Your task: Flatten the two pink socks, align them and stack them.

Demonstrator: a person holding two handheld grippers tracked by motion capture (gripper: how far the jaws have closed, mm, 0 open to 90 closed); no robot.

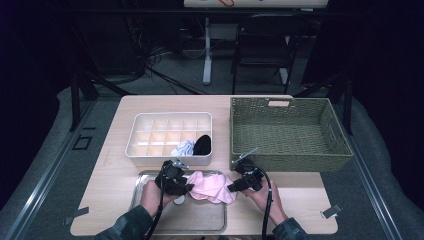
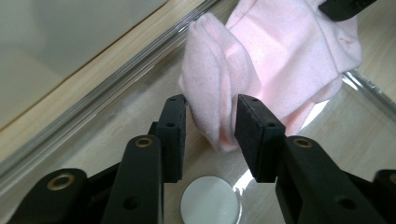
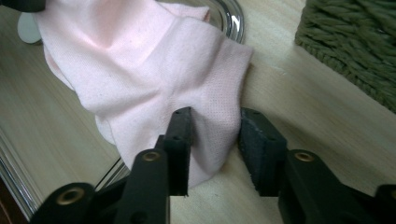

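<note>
Pink sock (image 1: 212, 185): bunched across the right rim of the metal tray (image 1: 150, 210), part on the tray, part on the table (image 1: 300, 210) — stretched between both tongs.
Left tongs (image 2: 210, 128): at the sock's left end, over the tray; a folded edge of the sock between the two pads, touching the right pad, a sliver of gap at the left pad — spread, not pinching.
Right tongs (image 3: 215, 135): at the sock's right end, over bare table beside the tray's rim; the sock's end between the pads, against the left pad, clear space before the right pad — spread, not pressed on the cloth.
White disc (image 2: 210, 203): flat on the tray floor, just beneath the left tongs.
Divider box (image 1: 170, 137): white, behind the tray; a white sock (image 1: 183, 148) and a black sock (image 1: 202, 144) in front compartments at its right.
Woven basket (image 1: 287, 132): olive green, right of the box, near the right tongs.
</note>
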